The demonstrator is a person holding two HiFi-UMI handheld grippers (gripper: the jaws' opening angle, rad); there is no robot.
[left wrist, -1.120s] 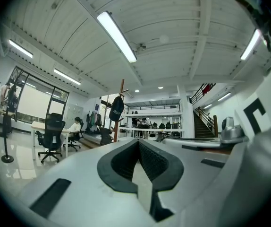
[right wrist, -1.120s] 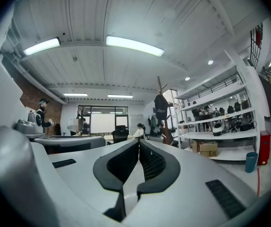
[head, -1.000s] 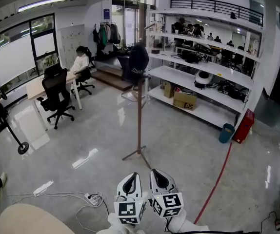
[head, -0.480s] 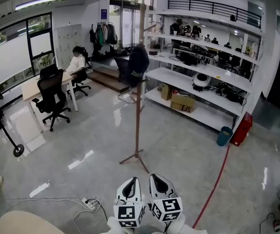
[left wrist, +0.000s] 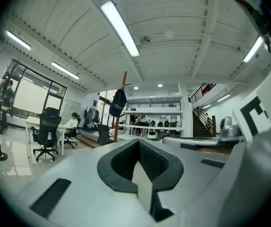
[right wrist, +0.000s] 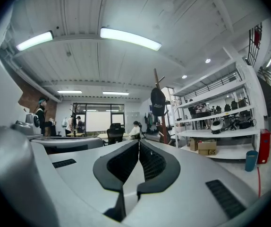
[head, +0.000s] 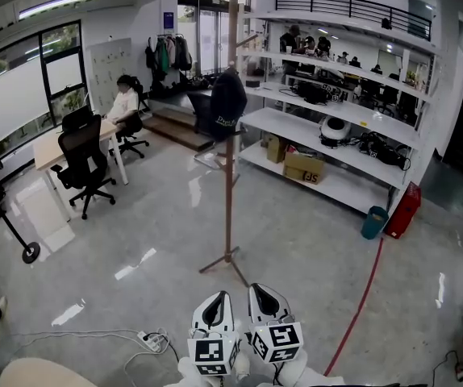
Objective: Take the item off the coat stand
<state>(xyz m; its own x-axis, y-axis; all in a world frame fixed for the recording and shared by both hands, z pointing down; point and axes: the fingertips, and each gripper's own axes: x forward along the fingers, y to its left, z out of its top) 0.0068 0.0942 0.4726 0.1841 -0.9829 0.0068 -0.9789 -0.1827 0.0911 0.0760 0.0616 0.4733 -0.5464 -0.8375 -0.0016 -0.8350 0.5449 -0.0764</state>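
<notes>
A tall wooden coat stand [head: 230, 160] rises on its spread feet in the middle of the shiny floor. A dark navy cap [head: 227, 103] with pale lettering hangs from one of its upper pegs; the same cap [left wrist: 118, 103] shows in the left gripper view, and the cap [right wrist: 158, 102] in the right gripper view. My left gripper [head: 217, 303] and right gripper [head: 266, 298] are held side by side low in the head view, well short of the stand. Both are shut with nothing between the jaws.
Long white shelving [head: 336, 127] with boxes and gear runs behind the stand on the right. A desk with black office chairs [head: 82, 160] and a seated person [head: 125, 101] stands at left. A power strip and cable [head: 152, 335] lie near my feet; a red line [head: 360, 297] crosses the floor.
The view has drifted forward and a little toward the coat stand. Both grippers stay shut, side by side, in the same low place.
</notes>
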